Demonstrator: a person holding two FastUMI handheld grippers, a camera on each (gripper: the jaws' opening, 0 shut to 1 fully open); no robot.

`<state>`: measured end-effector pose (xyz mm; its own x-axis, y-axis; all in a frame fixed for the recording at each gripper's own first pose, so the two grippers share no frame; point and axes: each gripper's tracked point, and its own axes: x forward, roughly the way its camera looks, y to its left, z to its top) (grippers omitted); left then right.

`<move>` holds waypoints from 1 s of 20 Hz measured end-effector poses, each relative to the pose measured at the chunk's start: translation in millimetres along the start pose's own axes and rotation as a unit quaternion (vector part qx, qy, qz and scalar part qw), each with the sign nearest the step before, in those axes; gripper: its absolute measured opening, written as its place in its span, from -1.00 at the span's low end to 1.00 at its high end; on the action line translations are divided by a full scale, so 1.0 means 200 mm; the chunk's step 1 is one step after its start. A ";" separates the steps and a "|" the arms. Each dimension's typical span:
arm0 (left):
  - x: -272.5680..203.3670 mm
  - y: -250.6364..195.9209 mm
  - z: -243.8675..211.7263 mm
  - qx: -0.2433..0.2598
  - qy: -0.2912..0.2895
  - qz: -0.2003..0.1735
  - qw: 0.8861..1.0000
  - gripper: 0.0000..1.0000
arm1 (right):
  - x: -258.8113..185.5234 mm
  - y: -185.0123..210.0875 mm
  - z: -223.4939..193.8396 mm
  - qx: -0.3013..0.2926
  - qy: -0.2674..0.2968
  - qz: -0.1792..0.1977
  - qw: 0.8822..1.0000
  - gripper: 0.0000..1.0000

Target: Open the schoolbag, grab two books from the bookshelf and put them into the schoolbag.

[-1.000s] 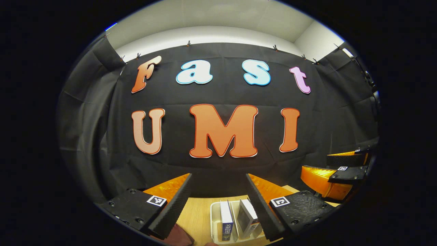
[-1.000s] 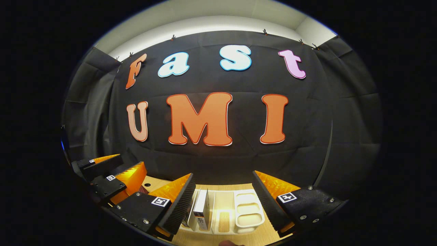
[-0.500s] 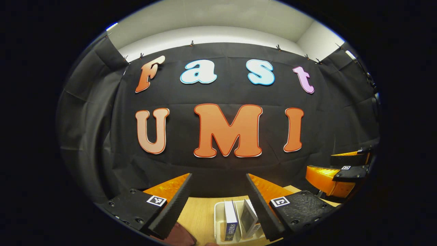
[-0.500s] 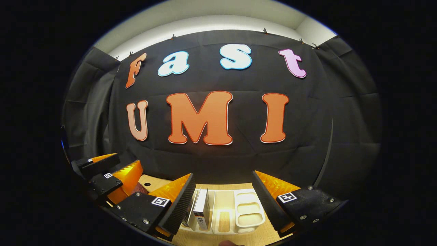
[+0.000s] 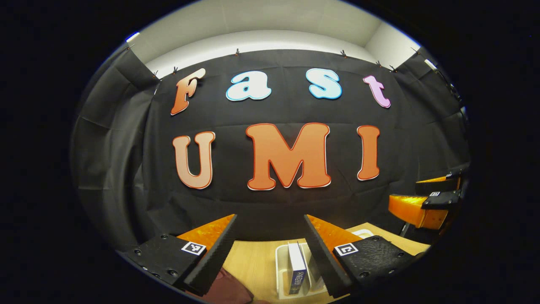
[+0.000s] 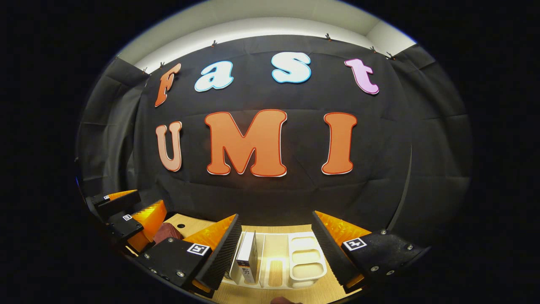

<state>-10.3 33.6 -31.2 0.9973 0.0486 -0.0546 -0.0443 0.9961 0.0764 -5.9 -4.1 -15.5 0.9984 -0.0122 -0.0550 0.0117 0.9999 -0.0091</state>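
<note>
Left claw (image 5: 270, 249) spread wide, gripping nothing, raised above tabletop (image 5: 253, 266). White bookshelf (image 5: 282, 270) below, between its fingers; blue-spined book (image 5: 297, 268) upright inside, close to right finger. Dark red schoolbag (image 5: 230, 289) below left finger, at lower edge.

Right claw (image 6: 276, 251) likewise spread, holding nothing. Bookshelf (image 6: 306, 264) below, between fingers; book (image 6: 247, 264) upright in slot just beside left finger. Schoolbag (image 6: 166, 232) off to left, next to left claw (image 6: 126, 215).

Both views face the booth wall from above the tabletop (image 5: 253, 261), sharing the white bookshelf (image 6: 274, 253).
</note>
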 end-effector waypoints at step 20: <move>-0.26 0.37 -1.17 0.239 0.216 0.022 0.946 0.92 | 0.00 -0.05 -0.09 -0.020 0.024 0.022 0.999 0.97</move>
<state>-78.3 122.0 -256.0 0.8736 0.2177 -0.4353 0.0496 0.8499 0.5246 -6.1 -13.4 -33.6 0.9940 0.0306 -0.1047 -0.0355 0.9983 -0.0460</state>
